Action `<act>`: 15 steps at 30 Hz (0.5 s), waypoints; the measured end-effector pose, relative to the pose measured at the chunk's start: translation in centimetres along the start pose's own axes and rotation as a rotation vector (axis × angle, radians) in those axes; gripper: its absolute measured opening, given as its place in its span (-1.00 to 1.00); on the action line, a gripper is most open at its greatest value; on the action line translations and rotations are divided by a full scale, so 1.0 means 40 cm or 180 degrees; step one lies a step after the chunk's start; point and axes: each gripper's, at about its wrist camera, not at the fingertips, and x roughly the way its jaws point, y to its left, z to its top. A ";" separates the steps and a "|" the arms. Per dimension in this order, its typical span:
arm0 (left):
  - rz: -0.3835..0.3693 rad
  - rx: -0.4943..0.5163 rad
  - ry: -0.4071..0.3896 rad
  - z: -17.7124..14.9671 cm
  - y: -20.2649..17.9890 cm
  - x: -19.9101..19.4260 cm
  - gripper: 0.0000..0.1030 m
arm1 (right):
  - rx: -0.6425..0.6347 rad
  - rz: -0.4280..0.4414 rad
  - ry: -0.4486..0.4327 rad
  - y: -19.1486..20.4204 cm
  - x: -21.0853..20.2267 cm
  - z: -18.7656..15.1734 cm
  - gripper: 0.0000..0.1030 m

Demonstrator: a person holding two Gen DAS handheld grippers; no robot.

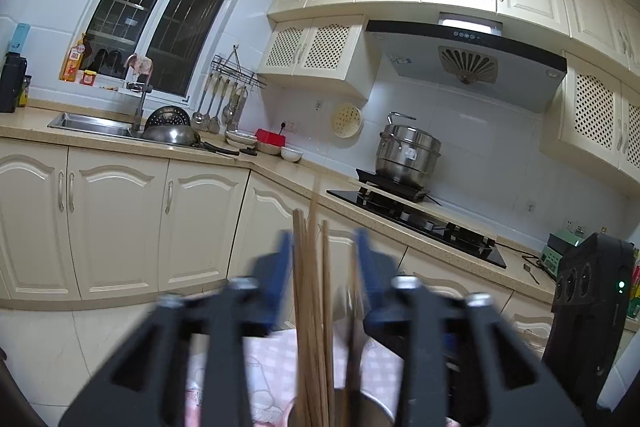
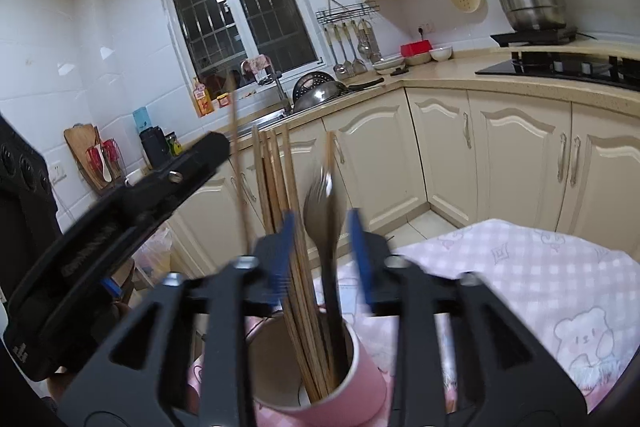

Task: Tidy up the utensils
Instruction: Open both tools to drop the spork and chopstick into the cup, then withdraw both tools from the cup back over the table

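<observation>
Chopsticks and one spoon stand in one pink cup, shown whole only by the right view; both grippers' fingers spread apart, untouching.

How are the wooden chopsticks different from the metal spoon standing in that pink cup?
The chopsticks are pale wood, thin and straight; the spoon is dark grey metal with a broad oval bowl on top. There are several chopsticks but only one spoon. The chopsticks reach higher than the spoon. Both stand nearly upright in the pink cup, between the right tongs' open blue pads.
</observation>
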 end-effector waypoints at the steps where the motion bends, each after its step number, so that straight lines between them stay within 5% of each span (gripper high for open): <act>1: -0.0012 0.0003 0.0012 0.002 0.001 -0.007 -0.08 | 0.0023 -0.0024 -0.0023 -0.003 -0.010 0.002 0.35; 5: -0.0008 0.0032 0.0026 0.015 -0.003 -0.042 0.57 | 0.0088 -0.0116 -0.0090 -0.016 -0.067 0.019 0.60; 7: 0.0007 0.0060 0.0056 0.026 -0.009 -0.059 0.71 | 0.0100 -0.0186 -0.0108 -0.024 -0.095 0.031 0.76; 15: 0.0167 0.0232 0.0292 0.059 -0.039 -0.125 0.81 | 0.0164 -0.0371 0.0087 -0.063 -0.168 0.059 0.86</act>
